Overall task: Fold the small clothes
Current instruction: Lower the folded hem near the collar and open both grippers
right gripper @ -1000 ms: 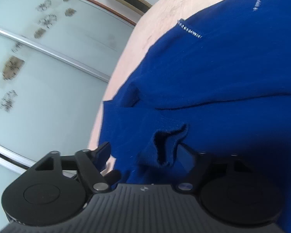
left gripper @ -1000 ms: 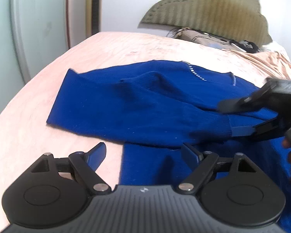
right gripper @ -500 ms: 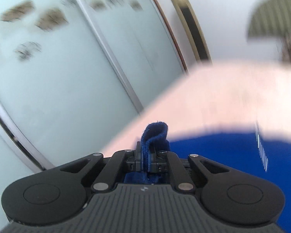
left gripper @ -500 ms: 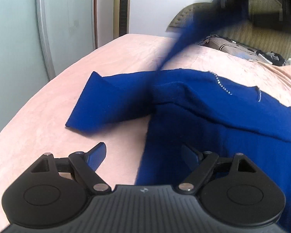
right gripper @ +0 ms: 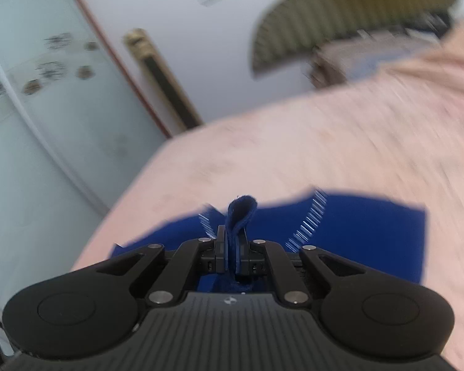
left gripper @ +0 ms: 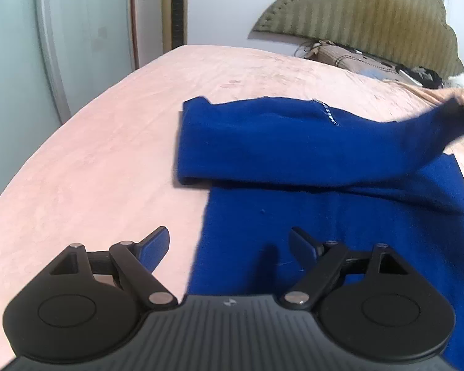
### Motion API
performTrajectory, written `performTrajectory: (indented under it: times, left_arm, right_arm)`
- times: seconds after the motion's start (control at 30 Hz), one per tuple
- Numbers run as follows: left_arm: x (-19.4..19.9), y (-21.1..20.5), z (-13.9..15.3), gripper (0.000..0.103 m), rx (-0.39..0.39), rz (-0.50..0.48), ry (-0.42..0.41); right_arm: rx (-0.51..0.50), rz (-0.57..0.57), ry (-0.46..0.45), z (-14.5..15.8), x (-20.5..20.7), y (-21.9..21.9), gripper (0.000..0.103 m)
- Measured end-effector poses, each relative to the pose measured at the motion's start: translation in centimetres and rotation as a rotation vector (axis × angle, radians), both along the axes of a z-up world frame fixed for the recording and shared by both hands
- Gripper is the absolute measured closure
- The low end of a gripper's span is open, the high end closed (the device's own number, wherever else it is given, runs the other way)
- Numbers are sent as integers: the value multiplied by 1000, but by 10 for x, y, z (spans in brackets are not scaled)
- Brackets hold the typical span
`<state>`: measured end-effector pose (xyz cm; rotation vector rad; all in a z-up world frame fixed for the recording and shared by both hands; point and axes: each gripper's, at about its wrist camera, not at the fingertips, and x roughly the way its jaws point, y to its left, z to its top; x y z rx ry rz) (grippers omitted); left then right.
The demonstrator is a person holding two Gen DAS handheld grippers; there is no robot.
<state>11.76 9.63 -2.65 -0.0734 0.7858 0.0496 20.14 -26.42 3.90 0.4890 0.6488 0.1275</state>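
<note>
Our right claw pinches a blue sweater sleeve. Our left claw gapes wide, holding nothing, with the sweater spread ahead on the pink bed.

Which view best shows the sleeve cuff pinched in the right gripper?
The right wrist view: the dark blue knit sleeve cuff stands clamped in the shut right gripper. The left wrist view shows only the sleeve stretched toward the frame's right edge.
</note>
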Motion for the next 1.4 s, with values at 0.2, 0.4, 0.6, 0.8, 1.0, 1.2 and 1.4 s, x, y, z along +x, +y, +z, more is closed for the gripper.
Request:
performTrajectory:
  times: [0.2, 0.4, 0.6, 0.8, 1.0, 1.2, 1.4]
  left_arm:
    - [1, -15, 10, 18, 20, -39, -23]
    - [3, -32, 4, 18, 31, -60, -11]
    - [1, -34, 3, 18, 40, -66, -8]
    - [4, -35, 4, 18, 23, -51, 1]
    - [0, -36, 9, 18, 41, -54, -30]
    - [5, -26, 7, 18, 16, -27, -16]
    - [3, -31, 2, 18, 26, -44, 2]
  right_arm:
    - [50, -74, 9, -25, -26, -23, 94]
    - [47, -123, 40, -34, -28, -52, 66]
    - [116, -128, 116, -68, -11, -56, 34]
    - [54, -110, 142, -82, 10, -28, 62]
    - [-21, -129, 88, -59, 1, -23, 95]
    - [-194, -198, 18, -26, -27, -32, 95]
    - [-182, -251, 90, -47, -27, -53, 93]
